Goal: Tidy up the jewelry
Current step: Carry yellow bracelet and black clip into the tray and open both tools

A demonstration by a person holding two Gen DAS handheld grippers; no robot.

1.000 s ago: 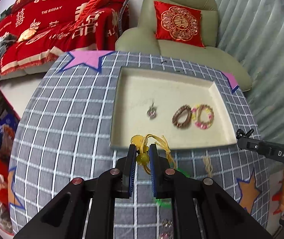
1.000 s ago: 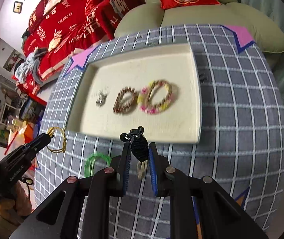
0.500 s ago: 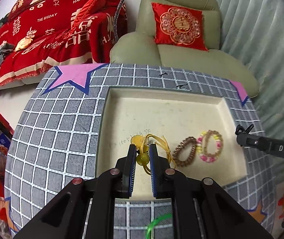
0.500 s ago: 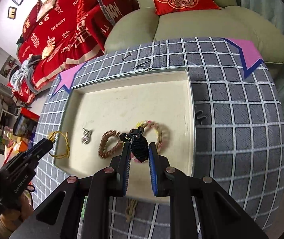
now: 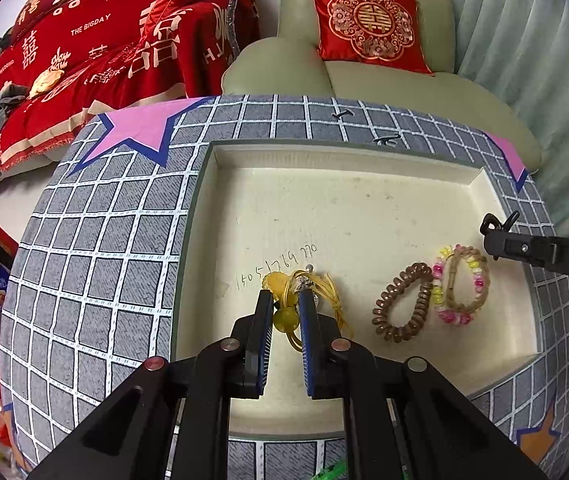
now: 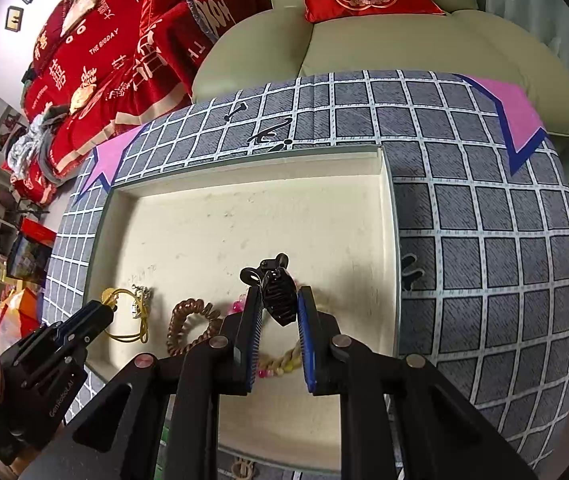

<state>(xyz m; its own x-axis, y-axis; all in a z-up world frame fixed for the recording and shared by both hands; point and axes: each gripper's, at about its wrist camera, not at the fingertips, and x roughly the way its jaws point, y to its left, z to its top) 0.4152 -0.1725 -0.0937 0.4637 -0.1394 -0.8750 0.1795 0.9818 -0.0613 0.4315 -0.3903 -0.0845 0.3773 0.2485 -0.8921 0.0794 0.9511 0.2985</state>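
Note:
A cream tray [image 5: 356, 208] [image 6: 244, 216] lies on a grey checked tablecloth. My left gripper [image 5: 285, 300] is shut on a yellow bead-and-cord bracelet [image 5: 284, 314], held low over the tray's left part; the same bracelet [image 6: 124, 312] shows at the left gripper's tip in the right wrist view. My right gripper [image 6: 278, 296] is shut on a black hair clip [image 6: 278, 300] above the tray's right part. In the tray lie a brown coil hair tie [image 5: 402, 306] [image 6: 184, 320] and a pink-and-yellow bead bracelet [image 5: 460, 284] [image 6: 280, 360]. A small silver charm [image 6: 140, 300] is partly hidden behind the yellow cord.
Black hairpins [image 6: 268, 134] lie on the cloth beyond the tray's far rim. A green ring [image 5: 330, 472] peeks out at the bottom edge. A green armchair with a red cushion [image 5: 364, 28] and a red-covered sofa [image 5: 104, 52] stand behind the table.
Both grippers have moved forward from the tray's near rim to over the tray and sunk lower. Each still holds its piece. The silver charm is now covered by the left gripper's bracelet.

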